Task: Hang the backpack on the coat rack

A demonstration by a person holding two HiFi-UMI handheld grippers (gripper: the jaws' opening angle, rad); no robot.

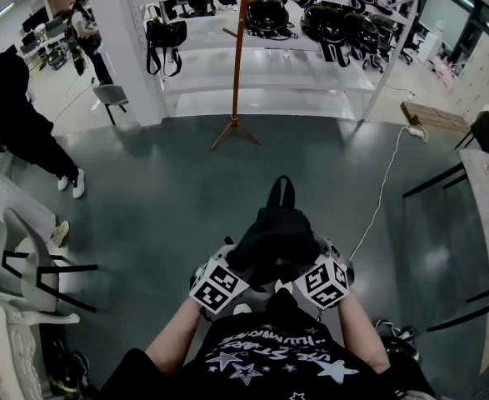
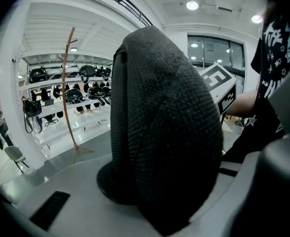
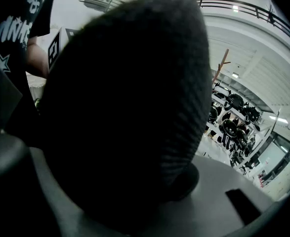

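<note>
Fingers (image 2: pixel 51 186) of the left gripper (image 1: pixel 227 275) are clenched on a black backpack (image 1: pixel 276 236), and its mesh fabric fills the gap between them. The right gripper (image 1: pixel 323 273) grasps the same backpack from the other side. The person holds it close in front of the body, with its top loop pointing away. The coat rack (image 1: pixel 238 57), a thin brown pole on splayed feet, stands upright on the floor (image 1: pixel 169 190) well ahead. Behind it are white shelves (image 1: pixel 311 82) of dark bags.
</note>
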